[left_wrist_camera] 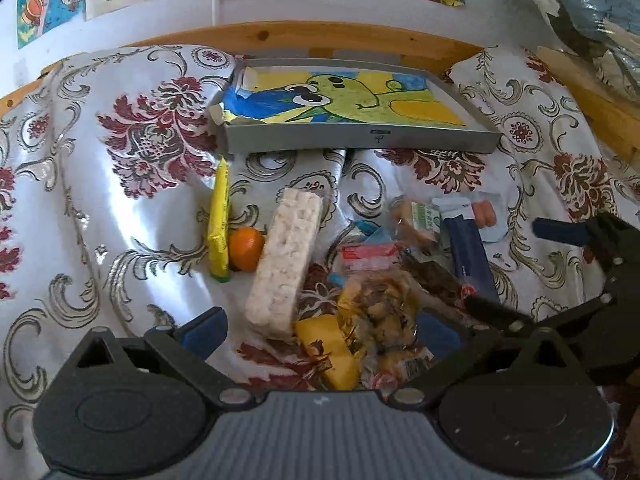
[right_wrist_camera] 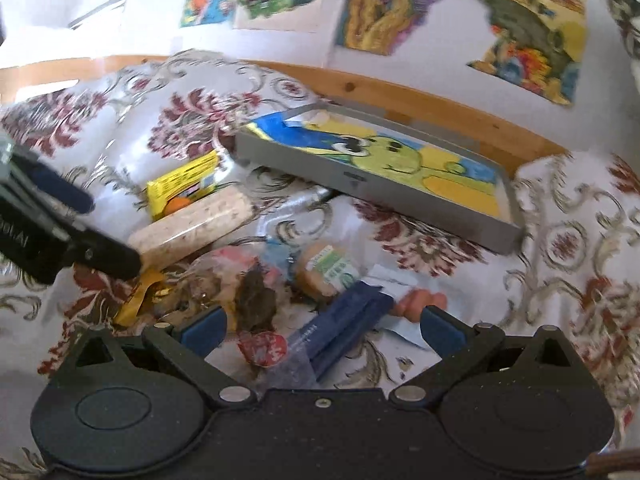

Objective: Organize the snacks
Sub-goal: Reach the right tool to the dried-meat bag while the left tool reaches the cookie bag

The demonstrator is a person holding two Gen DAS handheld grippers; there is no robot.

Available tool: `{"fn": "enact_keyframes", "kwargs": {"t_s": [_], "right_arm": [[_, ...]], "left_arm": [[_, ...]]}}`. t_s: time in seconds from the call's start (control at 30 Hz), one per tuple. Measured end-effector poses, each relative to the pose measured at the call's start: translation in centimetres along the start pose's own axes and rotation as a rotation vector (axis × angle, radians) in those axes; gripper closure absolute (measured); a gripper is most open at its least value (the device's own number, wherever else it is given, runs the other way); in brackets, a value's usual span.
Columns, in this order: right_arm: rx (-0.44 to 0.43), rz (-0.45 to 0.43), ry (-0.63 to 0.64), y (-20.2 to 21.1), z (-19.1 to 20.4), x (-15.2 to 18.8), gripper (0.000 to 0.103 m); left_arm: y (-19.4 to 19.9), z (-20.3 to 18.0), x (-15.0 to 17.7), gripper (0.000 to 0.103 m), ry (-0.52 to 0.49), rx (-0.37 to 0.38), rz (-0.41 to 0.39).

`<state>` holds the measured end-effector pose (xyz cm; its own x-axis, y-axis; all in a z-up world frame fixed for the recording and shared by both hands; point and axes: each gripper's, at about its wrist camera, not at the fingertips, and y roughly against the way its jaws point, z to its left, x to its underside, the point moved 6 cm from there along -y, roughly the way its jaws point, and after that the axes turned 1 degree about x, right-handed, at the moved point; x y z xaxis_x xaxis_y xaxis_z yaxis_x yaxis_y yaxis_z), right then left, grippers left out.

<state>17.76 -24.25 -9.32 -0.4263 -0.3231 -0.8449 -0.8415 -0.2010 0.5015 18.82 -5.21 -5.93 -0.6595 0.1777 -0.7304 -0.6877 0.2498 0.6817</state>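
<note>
A heap of snacks lies on the flowered cloth: a yellow bar [left_wrist_camera: 219, 224], an orange fruit [left_wrist_camera: 246, 248], a long rice-cake pack [left_wrist_camera: 286, 264], a clear cookie bag [left_wrist_camera: 384, 316], a round biscuit pack with a green label [left_wrist_camera: 416, 220] and a dark blue packet [left_wrist_camera: 470, 252]. Behind them sits a shallow grey box [left_wrist_camera: 360, 138] lined with a frog drawing and holding no snacks. My left gripper [left_wrist_camera: 320, 334] is open, low over the cookie bag. My right gripper [right_wrist_camera: 322, 328] is open around the dark blue packet [right_wrist_camera: 344, 328], gripping nothing.
A wooden rail [left_wrist_camera: 320, 38] runs behind the box, below a wall of coloured drawings. Bags hang at the far right [left_wrist_camera: 592, 12]. The two grippers are close together over the heap; the left gripper [right_wrist_camera: 90, 226] appears at the left in the right wrist view.
</note>
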Motion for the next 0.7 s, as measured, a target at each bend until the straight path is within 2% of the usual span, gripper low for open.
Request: {"fn": "enact_keyframes", "kwargs": {"t_s": [0.17, 0.27, 0.53, 0.63, 0.7], "right_arm": [[-0.010, -0.025, 0.131, -1.3, 1.5, -0.4, 0.003], [-0.045, -0.013, 0.162, -2.4, 2.2, -0.3, 0.011], [-0.130, 0.051, 0.099, -3.7, 2.0, 0.8, 0.033], [-0.136, 0.057, 0.067, -3.6, 1.8, 1.0, 0.040], [-0.137, 0.058, 0.076, -3.4, 1.9, 1.0, 0.048]], "left_arm": [[-1.1, -0.1, -0.4, 0.001, 0.026, 0.033, 0.004], [-1.6, -0.4, -0.5, 0.001, 0.020, 0.056, 0.000], [-2.9, -0.6, -0.6, 0.001, 0.015, 0.099, 0.023], [-3.3, -0.5, -0.6, 0.002, 0.031, 0.108, 0.036], [-3.6, -0.4, -0.5, 0.002, 0.036, 0.113, 0.041]]}}
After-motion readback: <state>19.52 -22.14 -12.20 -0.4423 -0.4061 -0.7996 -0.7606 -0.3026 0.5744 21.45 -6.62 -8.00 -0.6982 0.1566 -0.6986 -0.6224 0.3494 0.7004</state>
